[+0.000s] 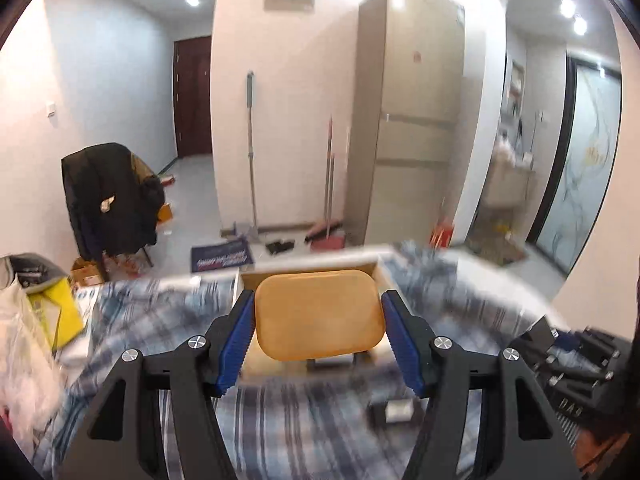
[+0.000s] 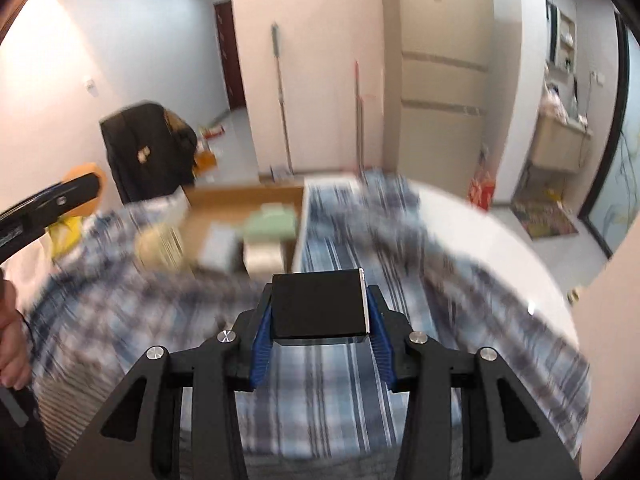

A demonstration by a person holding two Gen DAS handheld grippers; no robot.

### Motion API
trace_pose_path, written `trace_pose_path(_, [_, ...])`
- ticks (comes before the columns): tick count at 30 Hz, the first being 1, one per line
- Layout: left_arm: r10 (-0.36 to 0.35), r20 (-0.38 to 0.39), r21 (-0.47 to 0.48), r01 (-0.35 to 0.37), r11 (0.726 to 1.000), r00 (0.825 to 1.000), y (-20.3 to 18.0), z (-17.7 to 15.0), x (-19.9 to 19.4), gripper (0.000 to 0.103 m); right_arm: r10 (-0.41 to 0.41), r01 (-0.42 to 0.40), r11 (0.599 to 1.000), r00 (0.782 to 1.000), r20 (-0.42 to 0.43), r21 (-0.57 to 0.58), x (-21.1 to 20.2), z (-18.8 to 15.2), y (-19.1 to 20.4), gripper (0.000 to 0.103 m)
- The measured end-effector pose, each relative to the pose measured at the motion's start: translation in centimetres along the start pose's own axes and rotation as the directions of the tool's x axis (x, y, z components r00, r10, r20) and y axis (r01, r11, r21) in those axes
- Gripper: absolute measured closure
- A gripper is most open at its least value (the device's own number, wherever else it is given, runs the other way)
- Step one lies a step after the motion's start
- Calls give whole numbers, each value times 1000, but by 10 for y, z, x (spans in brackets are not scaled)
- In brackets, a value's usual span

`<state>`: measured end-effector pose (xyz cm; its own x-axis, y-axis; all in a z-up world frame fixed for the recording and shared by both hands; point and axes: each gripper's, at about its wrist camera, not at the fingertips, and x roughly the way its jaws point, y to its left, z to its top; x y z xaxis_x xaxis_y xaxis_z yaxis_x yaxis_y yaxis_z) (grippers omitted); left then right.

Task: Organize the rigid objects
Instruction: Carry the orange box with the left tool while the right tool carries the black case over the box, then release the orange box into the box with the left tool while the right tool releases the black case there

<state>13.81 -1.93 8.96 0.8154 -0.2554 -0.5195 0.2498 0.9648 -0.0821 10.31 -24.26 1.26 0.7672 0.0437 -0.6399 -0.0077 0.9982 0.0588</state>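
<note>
Gripping an orange block [image 1: 318, 314], the left gripper [image 1: 318, 334] holds it between its blue ribbed pads [image 1: 239, 344], one pad pressed on each short side. That block is a flat rounded rectangle, matte and plain, with soft corners and no marking on the face that shows. It hangs above a striped and checked cloth [image 1: 280, 432] spread over a table [image 1: 500, 276], and just beyond it sits an open cardboard box [image 1: 308, 270].

In the right wrist view the right gripper [image 2: 320, 316] is clamped narrow on a black box [image 2: 318, 306]: square, dull black on top, with a thin pale strip down its right edge and a glossy lower edge. No label can be read on it. It is held over the same cloth, near the box, where a pale green piece [image 2: 270, 222], a grey one [image 2: 218, 250] and a cream one [image 2: 264, 260] lie blurred inside. At the far left edge the left gripper's black finger shows with orange behind it, and a hand [image 2: 12, 344] is at the lower left.

On the floor far off lies a dark mat [image 1: 222, 256] with white writing, too blurred to read. A fridge [image 1: 408, 120] carries a small red sticker, also unreadable. A chair draped in a dark coat [image 1: 108, 200] stands left.
</note>
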Motion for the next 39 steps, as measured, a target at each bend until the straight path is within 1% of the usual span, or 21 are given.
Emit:
trace_pose_path(2, [7, 24, -27, -6, 1000, 1000, 7, 21, 2, 38, -5, 6, 1000, 999, 45, -16, -2, 23, 10, 61])
trace_pose_path(4, [28, 14, -12, -28, 1000, 999, 7, 42, 14, 38, 15, -13, 999, 997, 72, -29, 2, 50, 20, 61])
trace_pose_path(5, [42, 12, -5, -42, 999, 999, 6, 50, 24, 38, 28, -27, 999, 997, 76, -20, 6, 60, 23, 61])
trace_pose_path(6, [50, -7, 3, -50, 999, 999, 5, 54, 36, 38, 44, -44, 999, 996, 77, -4, 14, 73, 27, 61])
trace_pose_path(7, [54, -40, 9, -54, 999, 998, 5, 57, 49, 38, 48, -50, 999, 995, 82, 15, 20, 85, 30, 61])
trace_pose_path(8, [51, -68, 9, -50, 999, 996, 6, 59, 60, 38, 26, -31, 998, 995, 95, 60, 30, 95, 30, 61])
trace_pose_path(9, [35, -91, -5, -36, 999, 995, 10, 59, 74, 38, -14, 2, 993, 995, 98, 117, 42, 106, 29, 61])
trace_pose_path(10, [26, -103, -18, -28, 999, 994, 14, 59, 82, 38, -18, 6, 991, 996, 88, 131, 52, 113, 31, 61])
trace_pose_path(12, [4, -121, -57, -11, 998, 993, 24, 53, 98, 38, 22, -27, 992, 999, 46, 123, 79, 124, 38, 61])
trace_pose_path(13, [-9, -132, -79, -2, 997, 991, 31, 47, 108, 38, 24, -28, 992, 999, 30, 122, 90, 126, 40, 61])
trace_pose_path(17, [-17, -168, -88, 2, 996, 986, 44, 28, 137, 38, 10, -8, 998, 999, -32, 62, 129, 115, 45, 61])
trace_pose_path(19, [-20, -188, -102, 1, 995, 982, 50, 23, 148, 38, 22, -17, 998, 996, -89, 60, 153, 106, 43, 61])
trace_pose_path(21, [-27, -198, -111, 5, 994, 980, 53, 19, 155, 38, 57, -50, 998, 981, -184, 42, 180, 96, 45, 61])
trace_pose_path(22, [-27, -202, -109, 5, 994, 979, 53, 18, 156, 38, 71, -63, 997, 973, -219, 44, 191, 91, 44, 61])
trace_pose_path(26, [-1, -232, -71, -16, 997, 973, 43, 10, 168, 38, 74, -69, 997, 954, -290, 29, 210, 74, 42, 61])
trace_pose_path(28, [2, -244, -61, -18, 998, 970, 38, 6, 173, 38, 75, -73, 997, 947, -312, 20, 215, 70, 42, 61])
trace_pose_path(33, [1, -256, -50, -15, 999, 967, 32, 1, 179, 38, 77, -77, 997, 941, -330, 12, 219, 64, 44, 61])
trace_pose_path(36, [1, -251, -59, -16, 998, 968, 36, 1, 179, 38, 76, -77, 997, 943, -324, 8, 218, 63, 45, 61])
trace_pose_path(39, [-1, -249, -71, -17, 997, 968, 40, 1, 181, 38, 96, -96, 995, 943, -319, 14, 215, 65, 46, 60])
